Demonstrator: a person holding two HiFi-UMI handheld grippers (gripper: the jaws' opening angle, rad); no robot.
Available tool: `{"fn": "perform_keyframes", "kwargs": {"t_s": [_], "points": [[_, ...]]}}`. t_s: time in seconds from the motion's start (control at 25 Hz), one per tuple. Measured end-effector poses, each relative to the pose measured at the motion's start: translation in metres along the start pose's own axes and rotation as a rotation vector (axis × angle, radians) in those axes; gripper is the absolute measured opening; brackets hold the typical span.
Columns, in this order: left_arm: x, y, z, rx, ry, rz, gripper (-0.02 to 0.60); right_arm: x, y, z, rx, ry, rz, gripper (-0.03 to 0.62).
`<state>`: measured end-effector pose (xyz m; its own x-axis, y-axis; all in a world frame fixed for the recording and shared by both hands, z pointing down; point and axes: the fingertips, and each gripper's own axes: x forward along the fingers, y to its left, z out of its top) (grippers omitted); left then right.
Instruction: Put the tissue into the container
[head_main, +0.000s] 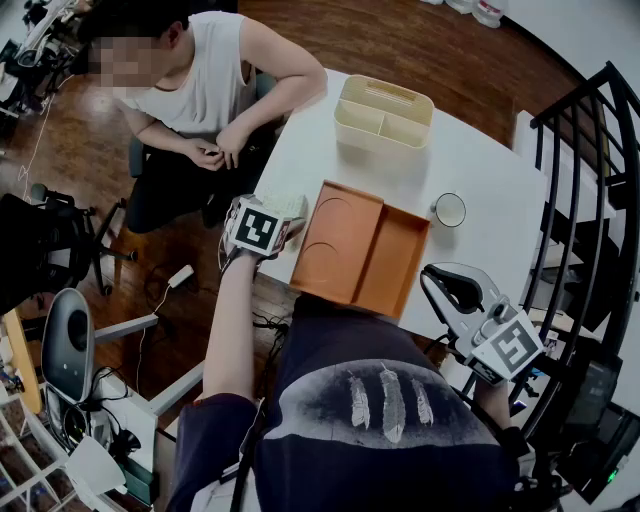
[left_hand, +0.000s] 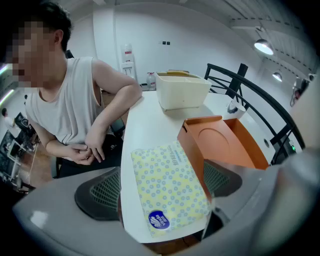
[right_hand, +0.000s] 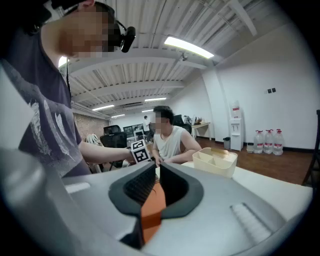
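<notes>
We hold the left gripper (left_hand: 161, 185) low over the near left corner of the table (head_main: 480, 170), its jaws spread as wide as they go. The tissue (left_hand: 165, 175) lies flat on the table between them, a pale yellow pack with small blue rings and a round blue sticker at its near end. In the left gripper view neither pad presses on it; the left pad stands off past the table's edge, and the right pad sits beside the pack's right side. Just right of the pack lies the tray (head_main: 345, 240), orange and empty, with a round recess in its left half and a plain well in its right. The container (head_main: 350, 122), cream with several compartments, stands at the far side of the table, well apart from the pack and beyond the tray. A round white thing, perhaps a cup (head_main: 449, 209), stands to the right of the tray. Our right gripper (right_hand: 154, 180) hangs off the table's near right corner, its jaws drawn narrow with only a slit between them; nothing is held there, and the tray's orange shows through the slit. Across the far left corner a person (head_main: 200, 80) in a white sleeveless top sits with one elbow on the table and both hands together in the lap.
</notes>
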<state>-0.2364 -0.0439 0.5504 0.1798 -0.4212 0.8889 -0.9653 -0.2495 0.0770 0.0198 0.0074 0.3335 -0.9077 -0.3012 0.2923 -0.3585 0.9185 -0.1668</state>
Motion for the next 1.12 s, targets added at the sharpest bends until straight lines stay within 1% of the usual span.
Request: {"fn": "perform_keyframes", "kwargs": {"t_s": [0.16,0.28,0.4,0.52,0.56,0.6,0.8,0.92,1.04,1.12], "points": [[0.011,0.009,0.006,-0.011,0.031,0.017,0.515,-0.002,-0.011,-0.006,0.012,0.016,-0.002,0.028],[0.020,0.011,0.001,-0.016,0.071,0.021,0.515,-0.005,-0.018,-0.011,0.018,0.022,-0.012,0.028],[0.025,0.010,-0.001,-0.037,0.088,0.005,0.515,-0.006,-0.021,-0.014,0.024,0.036,-0.018,0.028],[0.027,0.009,-0.003,-0.054,0.090,-0.027,0.510,-0.005,-0.023,-0.017,0.033,0.046,-0.025,0.028],[0.025,0.007,-0.003,-0.060,0.087,-0.042,0.484,-0.006,-0.023,-0.018,0.031,0.047,-0.030,0.028],[0.024,0.006,-0.004,-0.067,0.084,-0.055,0.426,-0.006,-0.024,-0.018,0.027,0.048,-0.035,0.028],[0.019,0.005,-0.004,-0.080,0.079,-0.063,0.399,-0.009,-0.027,-0.020,0.021,0.051,-0.058,0.028],[0.009,0.008,-0.002,-0.084,0.058,-0.046,0.394,-0.010,-0.027,-0.019,0.024,0.042,-0.063,0.028],[-0.013,0.011,0.005,-0.101,0.004,-0.035,0.391,-0.012,-0.027,-0.016,0.030,0.027,-0.070,0.028],[-0.035,0.008,0.015,-0.098,-0.046,-0.036,0.391,-0.014,-0.027,-0.015,0.030,0.024,-0.074,0.028]]}}
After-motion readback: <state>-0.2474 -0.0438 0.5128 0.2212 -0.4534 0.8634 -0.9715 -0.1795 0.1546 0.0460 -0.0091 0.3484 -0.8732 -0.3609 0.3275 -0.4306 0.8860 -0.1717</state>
